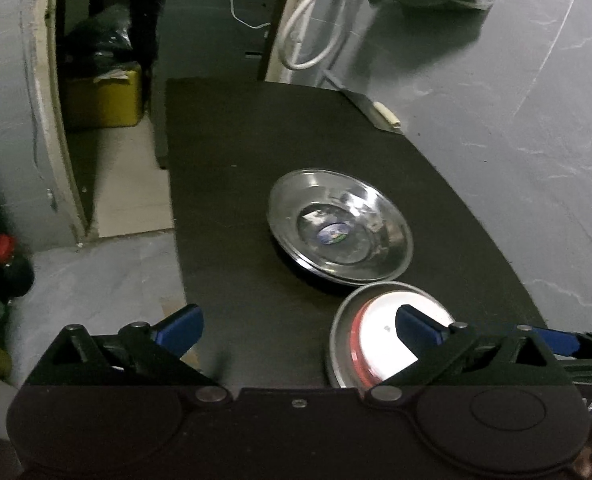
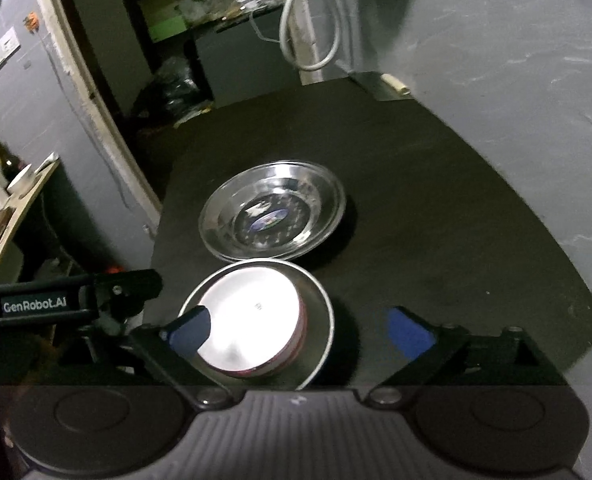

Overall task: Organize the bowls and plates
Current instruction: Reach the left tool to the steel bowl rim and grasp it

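Right wrist view shows a dark worktop (image 2: 435,200) carrying a steel plate (image 2: 272,210) and, nearer, touching or just overlapping its rim, a second steel plate (image 2: 319,312) with an upturned red-banded bowl (image 2: 252,328) resting in it. Right tongs (image 2: 299,330) hang spread and empty above that bowl; left tongs (image 1: 299,326) are likewise spread, holding nothing, one blue pad over the bowl.

Risks, as I judge them: the bowl's smooth upturned base gives poor purchase, so a pinch could slip; lifting the near plate could scrape the far one; both tongs crowd the same spot and may collide.
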Motion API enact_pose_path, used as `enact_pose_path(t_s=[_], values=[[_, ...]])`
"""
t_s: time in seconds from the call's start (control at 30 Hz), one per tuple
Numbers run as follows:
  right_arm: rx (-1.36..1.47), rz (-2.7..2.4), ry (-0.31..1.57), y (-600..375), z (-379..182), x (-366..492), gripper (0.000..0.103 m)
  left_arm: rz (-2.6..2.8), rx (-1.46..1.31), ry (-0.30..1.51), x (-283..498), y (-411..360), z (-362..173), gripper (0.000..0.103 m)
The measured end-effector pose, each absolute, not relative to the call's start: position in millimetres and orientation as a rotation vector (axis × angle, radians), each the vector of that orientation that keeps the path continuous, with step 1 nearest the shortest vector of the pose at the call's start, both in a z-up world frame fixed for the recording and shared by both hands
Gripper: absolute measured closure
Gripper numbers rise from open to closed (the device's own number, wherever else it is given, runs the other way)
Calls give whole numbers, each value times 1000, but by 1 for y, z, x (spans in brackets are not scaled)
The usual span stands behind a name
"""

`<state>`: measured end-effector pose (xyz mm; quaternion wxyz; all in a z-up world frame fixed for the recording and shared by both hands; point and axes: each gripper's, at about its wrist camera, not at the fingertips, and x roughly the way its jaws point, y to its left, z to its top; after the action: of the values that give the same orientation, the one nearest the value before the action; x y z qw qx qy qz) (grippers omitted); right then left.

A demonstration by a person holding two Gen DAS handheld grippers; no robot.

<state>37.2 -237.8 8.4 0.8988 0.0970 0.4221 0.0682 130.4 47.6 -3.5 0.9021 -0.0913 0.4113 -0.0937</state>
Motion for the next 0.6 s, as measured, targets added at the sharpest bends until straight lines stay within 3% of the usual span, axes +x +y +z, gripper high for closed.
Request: enact_pose_path(t_s=[0.6], values=[[194, -114, 979, -268, -21, 18, 0, -98, -34, 874, 116, 40, -27, 1]])
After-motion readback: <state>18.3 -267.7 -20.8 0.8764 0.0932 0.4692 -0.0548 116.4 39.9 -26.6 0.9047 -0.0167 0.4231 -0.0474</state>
